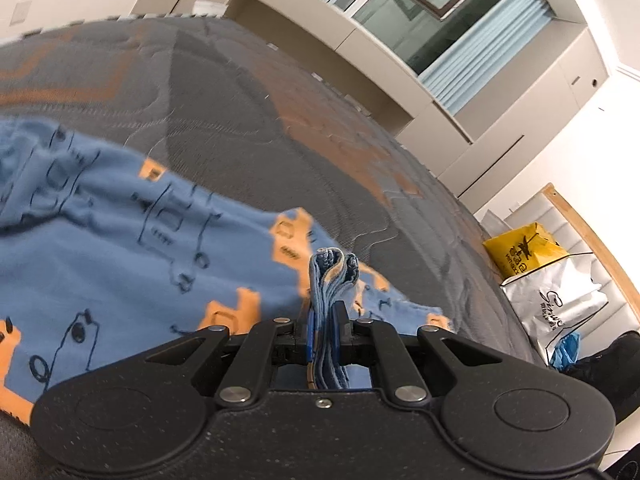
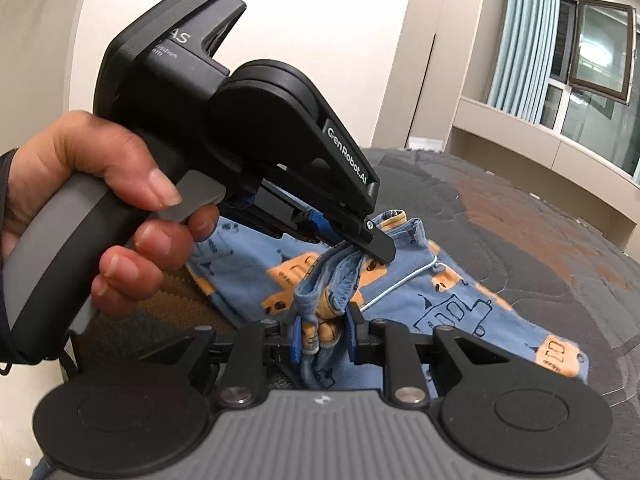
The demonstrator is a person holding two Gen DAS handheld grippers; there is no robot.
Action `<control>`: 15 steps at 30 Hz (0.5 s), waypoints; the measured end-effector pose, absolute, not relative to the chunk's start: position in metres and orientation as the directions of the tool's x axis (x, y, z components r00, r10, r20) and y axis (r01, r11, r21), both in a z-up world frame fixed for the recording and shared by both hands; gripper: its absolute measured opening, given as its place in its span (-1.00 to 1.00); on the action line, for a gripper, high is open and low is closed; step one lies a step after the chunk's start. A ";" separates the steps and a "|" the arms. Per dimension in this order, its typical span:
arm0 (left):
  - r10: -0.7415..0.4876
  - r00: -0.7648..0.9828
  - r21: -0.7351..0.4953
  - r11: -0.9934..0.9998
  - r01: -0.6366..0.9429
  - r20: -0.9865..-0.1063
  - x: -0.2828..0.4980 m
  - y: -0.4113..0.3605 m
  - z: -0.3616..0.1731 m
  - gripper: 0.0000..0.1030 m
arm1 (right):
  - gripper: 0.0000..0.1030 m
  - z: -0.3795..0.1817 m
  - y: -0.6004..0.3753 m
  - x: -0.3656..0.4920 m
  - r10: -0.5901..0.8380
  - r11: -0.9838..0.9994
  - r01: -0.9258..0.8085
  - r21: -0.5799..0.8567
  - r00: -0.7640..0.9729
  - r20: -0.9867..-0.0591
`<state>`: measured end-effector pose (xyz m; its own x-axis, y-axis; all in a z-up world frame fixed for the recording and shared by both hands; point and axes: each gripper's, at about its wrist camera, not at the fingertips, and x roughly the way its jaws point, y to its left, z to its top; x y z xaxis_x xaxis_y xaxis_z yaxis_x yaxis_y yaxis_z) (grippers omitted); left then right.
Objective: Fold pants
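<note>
The pants (image 1: pixel 120 248) are blue with orange truck prints and lie on a grey and orange quilted bed (image 1: pixel 224 112). My left gripper (image 1: pixel 324 336) is shut on a bunched, layered edge of the pants. In the right wrist view the left gripper (image 2: pixel 372 246) reaches in from the upper left, held by a hand, and pinches the same cloth. My right gripper (image 2: pixel 324 334) is shut on a bunch of the pants (image 2: pixel 460 312) just below it. A white drawstring (image 2: pixel 400 284) runs across the cloth.
The bed (image 2: pixel 520 216) fills both views. Beside its right edge stand a yellow bag (image 1: pixel 520 248) and a silver bag (image 1: pixel 560 308). A window with blue curtains (image 1: pixel 480 52) and beige cabinets lie beyond the bed.
</note>
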<state>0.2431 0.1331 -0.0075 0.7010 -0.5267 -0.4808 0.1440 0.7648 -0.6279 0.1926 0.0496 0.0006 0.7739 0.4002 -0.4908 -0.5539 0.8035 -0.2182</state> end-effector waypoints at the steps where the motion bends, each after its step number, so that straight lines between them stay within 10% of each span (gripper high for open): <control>1: -0.528 0.698 -0.633 0.762 0.137 -0.484 0.245 0.133 -0.012 -0.83 | -0.52 -0.001 0.051 0.195 0.396 0.801 -0.556 -0.221 0.769 -0.501; 5: -0.522 0.697 -0.651 0.752 0.103 -0.493 0.250 0.138 -0.024 -0.68 | -0.32 -0.002 0.051 0.202 0.400 0.797 -0.566 -0.211 0.756 -0.518; 8: -0.510 0.711 -0.655 0.750 0.091 -0.485 0.245 0.143 -0.025 -0.47 | 0.21 0.000 0.046 0.200 0.405 0.801 -0.562 -0.209 0.764 -0.502; 15: -0.415 0.783 -0.569 0.817 0.097 -0.463 0.228 0.137 0.000 0.59 | 0.95 0.006 -0.001 0.187 0.385 0.851 -0.500 -0.162 0.803 -0.455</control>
